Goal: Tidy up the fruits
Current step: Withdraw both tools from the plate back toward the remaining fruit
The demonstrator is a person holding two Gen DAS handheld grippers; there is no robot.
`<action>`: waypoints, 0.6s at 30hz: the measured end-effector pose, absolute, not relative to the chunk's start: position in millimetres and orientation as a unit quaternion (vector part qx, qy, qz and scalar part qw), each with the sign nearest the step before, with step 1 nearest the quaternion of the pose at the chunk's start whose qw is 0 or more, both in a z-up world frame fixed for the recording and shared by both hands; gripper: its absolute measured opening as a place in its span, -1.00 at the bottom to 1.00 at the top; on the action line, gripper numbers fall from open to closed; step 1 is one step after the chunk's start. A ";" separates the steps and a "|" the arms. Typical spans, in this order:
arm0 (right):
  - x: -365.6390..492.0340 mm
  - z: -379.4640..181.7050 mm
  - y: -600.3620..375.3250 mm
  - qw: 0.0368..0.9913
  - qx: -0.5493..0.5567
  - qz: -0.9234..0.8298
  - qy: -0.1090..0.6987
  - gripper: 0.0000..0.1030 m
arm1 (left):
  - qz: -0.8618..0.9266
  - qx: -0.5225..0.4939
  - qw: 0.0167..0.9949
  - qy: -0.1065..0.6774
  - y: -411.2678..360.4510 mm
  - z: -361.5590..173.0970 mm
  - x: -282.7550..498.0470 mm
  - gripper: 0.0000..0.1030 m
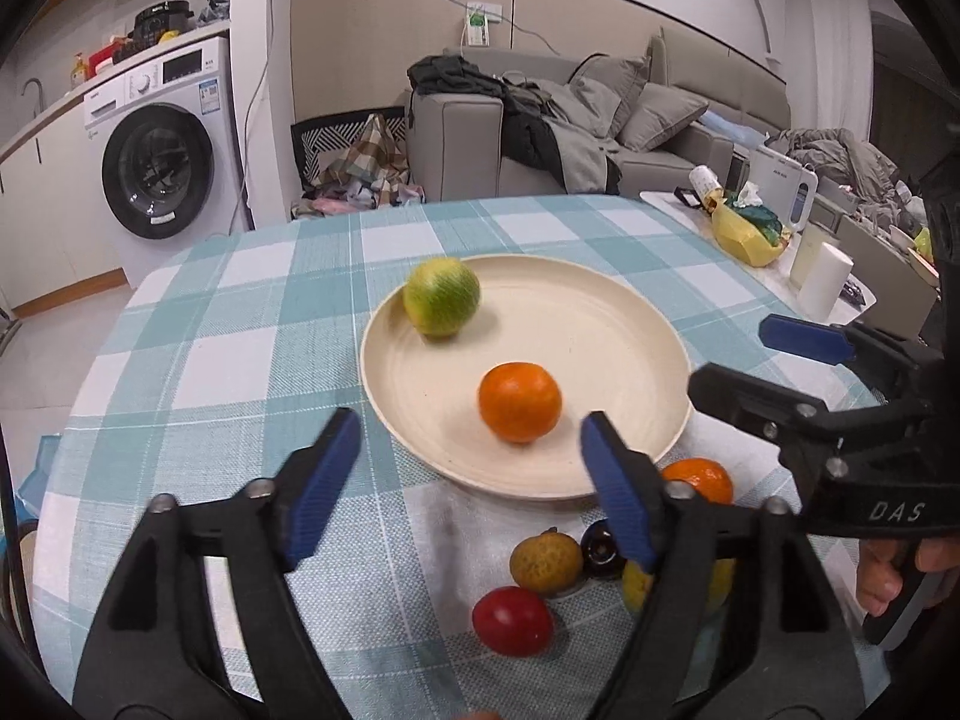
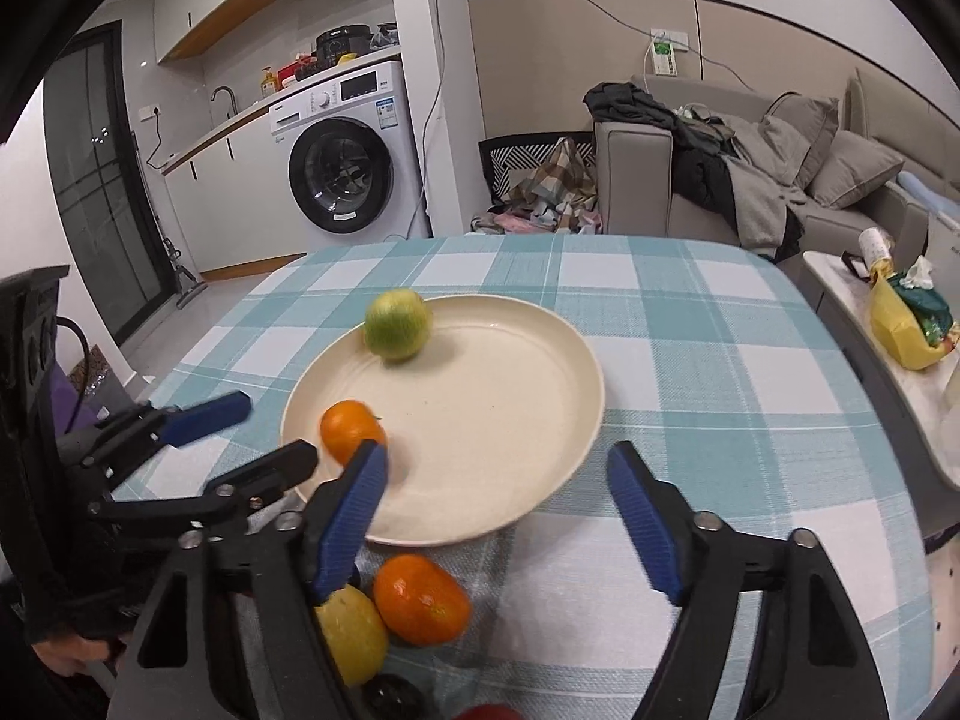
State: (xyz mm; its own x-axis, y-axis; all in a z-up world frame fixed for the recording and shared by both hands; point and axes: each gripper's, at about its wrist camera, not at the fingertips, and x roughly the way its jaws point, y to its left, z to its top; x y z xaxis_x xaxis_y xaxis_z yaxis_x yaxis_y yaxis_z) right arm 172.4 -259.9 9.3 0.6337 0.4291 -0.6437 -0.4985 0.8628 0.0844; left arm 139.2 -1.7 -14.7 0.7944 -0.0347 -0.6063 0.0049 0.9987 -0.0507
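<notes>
Lived-in home, open kitchen and lounge in one room, white washing machine [image 2: 345, 150] under a counter with sink tap [image 2: 223, 97] far left, grey sofa [image 1: 600, 120] heaped with clothes [image 1: 516, 114] far right, checked-cloth tabletop [image 2: 690, 372] near.

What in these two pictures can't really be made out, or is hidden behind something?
- Yellow fruit: left view, mostly behind the left gripper's finger; right view, partly behind the right gripper's finger.
- Dark round fruit: both views, mostly covered; kind unclear.
- Red fruit: right view, cut off at the bottom edge.
- Green fruit on the plate: blurred in both views.
</notes>
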 end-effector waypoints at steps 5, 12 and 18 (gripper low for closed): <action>162.1 16.2 -272.0 0.906 -0.065 0.253 0.333 0.98 | -0.007 -0.021 0.952 0.306 2.1 -1.8 120.1 0.78; 147.7 17.3 -284.1 0.907 -0.099 0.243 0.330 1.00 | -0.003 -0.025 0.956 0.291 4.5 9.2 93.1 0.99; 136.8 17.1 -293.5 0.906 -0.103 0.247 0.329 1.00 | -0.017 -0.019 0.956 0.293 -4.3 8.7 74.3 0.99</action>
State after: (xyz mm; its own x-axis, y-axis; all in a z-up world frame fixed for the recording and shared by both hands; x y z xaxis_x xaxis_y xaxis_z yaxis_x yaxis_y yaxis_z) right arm 136.8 -293.5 17.1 0.6613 0.3802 -0.6467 -0.5162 0.8561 -0.0245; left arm 74.3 -4.3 8.7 0.8277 -0.0443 -0.5594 0.0225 0.9987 -0.0458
